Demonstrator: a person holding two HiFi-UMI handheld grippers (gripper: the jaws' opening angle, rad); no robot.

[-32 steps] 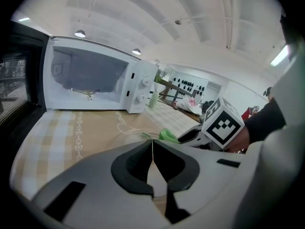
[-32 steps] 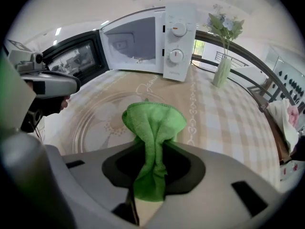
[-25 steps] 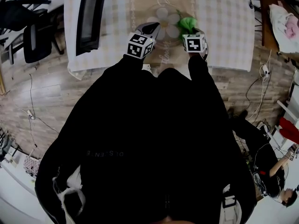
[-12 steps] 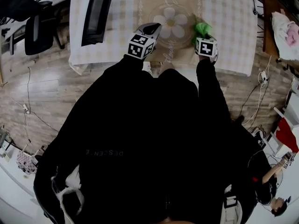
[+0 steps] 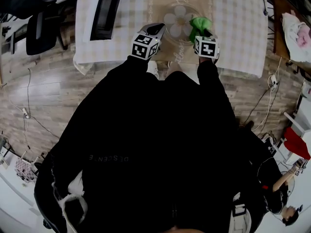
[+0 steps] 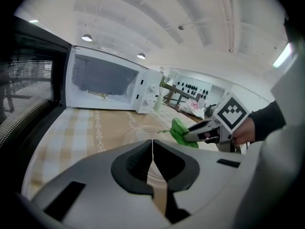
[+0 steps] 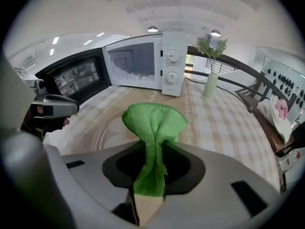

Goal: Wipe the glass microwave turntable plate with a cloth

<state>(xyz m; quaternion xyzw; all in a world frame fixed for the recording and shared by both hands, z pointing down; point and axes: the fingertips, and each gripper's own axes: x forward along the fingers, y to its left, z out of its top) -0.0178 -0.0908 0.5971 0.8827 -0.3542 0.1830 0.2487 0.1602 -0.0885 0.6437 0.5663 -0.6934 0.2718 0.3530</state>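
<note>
**Bench** (image 5: 235, 28): covered in a pale checked cloth, with a beige patterned runner (image 5: 146, 4) down the middle.

**Glass turntable plate** (image 5: 177, 19): clear, round, with a flower motif showing in it. It lies flat on the runner, between the two grippers and near the bench's near edge. In the right gripper view its rings (image 7: 107, 128) show just beyond the jaws.

**Green cloth** (image 5: 199, 23): bunched and pinched at its middle. Its free upper fold fans out above the jaws (image 7: 155, 120), and it sits over the plate's right rim.

**Right gripper** (image 5: 201, 32): jaws clamped on the green cloth, with a strip of it hanging down between them (image 7: 153, 151). The marker cube is on top. In the left gripper view it reaches in from the right (image 6: 188, 135).

**Left gripper** (image 5: 162, 27): jaws drawn together, their tips meeting in a thin line (image 6: 152, 144), at the plate's near-left rim. Nothing can be made out between them. Whether the clear glass edge is caught there cannot be told.

**Microwave** (image 7: 143, 63): white, at the far side of the bench. Its dark door (image 5: 104, 8) is swung open to the left, the cavity is bare, and two dials are on the right panel.

**Vase** (image 7: 210, 82): pale green, holding a sprig, just right of the microwave.

**Person** (image 5: 155, 144): in a black garment, standing at the near edge of the bench.

**Floor** (image 5: 43, 91): wood planks, with a dark chair (image 5: 34, 30) at far left.
</note>
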